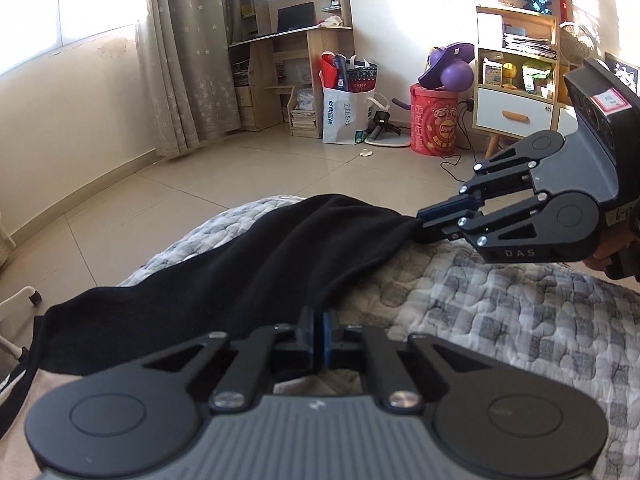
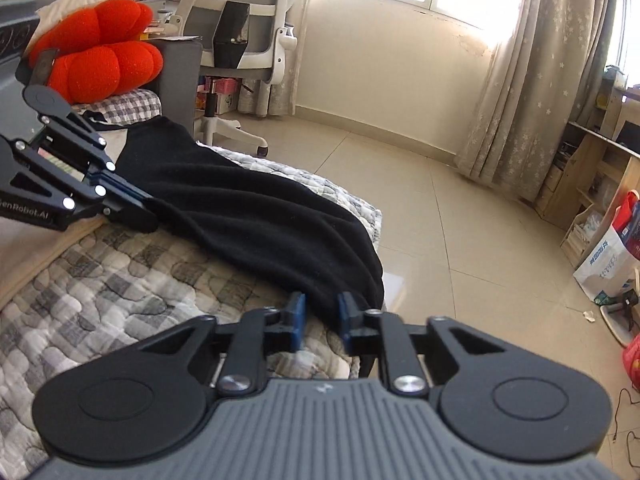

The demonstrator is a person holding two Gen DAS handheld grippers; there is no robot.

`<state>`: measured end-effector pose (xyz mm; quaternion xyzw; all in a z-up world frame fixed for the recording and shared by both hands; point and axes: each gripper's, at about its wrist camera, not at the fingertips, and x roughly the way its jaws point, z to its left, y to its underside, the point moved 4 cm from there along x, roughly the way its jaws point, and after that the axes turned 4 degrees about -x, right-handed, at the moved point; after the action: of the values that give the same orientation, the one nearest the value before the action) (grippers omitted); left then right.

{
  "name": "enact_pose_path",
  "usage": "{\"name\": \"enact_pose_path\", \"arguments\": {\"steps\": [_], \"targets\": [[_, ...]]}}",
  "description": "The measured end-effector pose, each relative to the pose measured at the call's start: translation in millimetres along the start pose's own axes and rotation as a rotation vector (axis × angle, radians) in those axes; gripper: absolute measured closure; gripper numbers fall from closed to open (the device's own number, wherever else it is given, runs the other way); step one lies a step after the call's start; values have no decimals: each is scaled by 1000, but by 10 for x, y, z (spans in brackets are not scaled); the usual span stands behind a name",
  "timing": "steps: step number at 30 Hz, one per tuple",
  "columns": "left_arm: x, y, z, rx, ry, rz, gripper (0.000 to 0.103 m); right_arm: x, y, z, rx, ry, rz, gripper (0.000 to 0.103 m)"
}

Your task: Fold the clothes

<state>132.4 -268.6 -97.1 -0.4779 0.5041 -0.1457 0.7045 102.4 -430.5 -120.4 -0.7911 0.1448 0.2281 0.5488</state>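
The black garment [image 1: 224, 264] lies mid-frame across the quilted bed [image 1: 520, 320]. It looks soft, limp and light. The left gripper [image 1: 319, 334] and right gripper [image 1: 430, 224] each pinch an edge; hems give the firmest hold.

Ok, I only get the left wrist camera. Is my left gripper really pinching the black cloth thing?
Observer: Yes. Seen side-on from the right wrist camera, the left gripper has its tips shut on one end of the black garment.
Operator: What's past that end?
Observer: A puffy red cushion lies at that end of the bed.
Operator: Anything else over there?
Observer: A grey office chair stands on the floor beside the bed.
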Motion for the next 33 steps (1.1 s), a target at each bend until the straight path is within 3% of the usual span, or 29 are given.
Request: {"name": "enact_pose_path", "arguments": {"steps": [4,6,8,10,12,15,21,25,28,33], "targets": [[-58,-27,-77,50,30,-5,99,-107,-19,-106,-13,60,-33,99],[11,31,-75,61,64,56,98,-108,57,-159,-5,46,-4,99],[10,14,-55,49,84,48,97,-63,131,-106,-29,19,43,99],[-20,-19,-27,7,121,44,81,-55,149,-52,-47,19,66,99],[-68,-51,3,-36,168,31,72,-103,117,-114,5,3,56,98],[-115,-107,40,-67,184,-1,67,-178,53,-258,121,-39,27,92],[-22,-114,83,-114,185,-12,66,-167,-95,-289,260,-102,-26,89],[135,-4,21,-127,220,42,61,-18,-193,-186,278,-133,-22,85],[98,-4,-23,-119,221,30,59,86,-132,-144,280,-139,12,73],[-195,48,35,-127,204,22,59,-22,-114,-170,304,-123,18,69]]}}
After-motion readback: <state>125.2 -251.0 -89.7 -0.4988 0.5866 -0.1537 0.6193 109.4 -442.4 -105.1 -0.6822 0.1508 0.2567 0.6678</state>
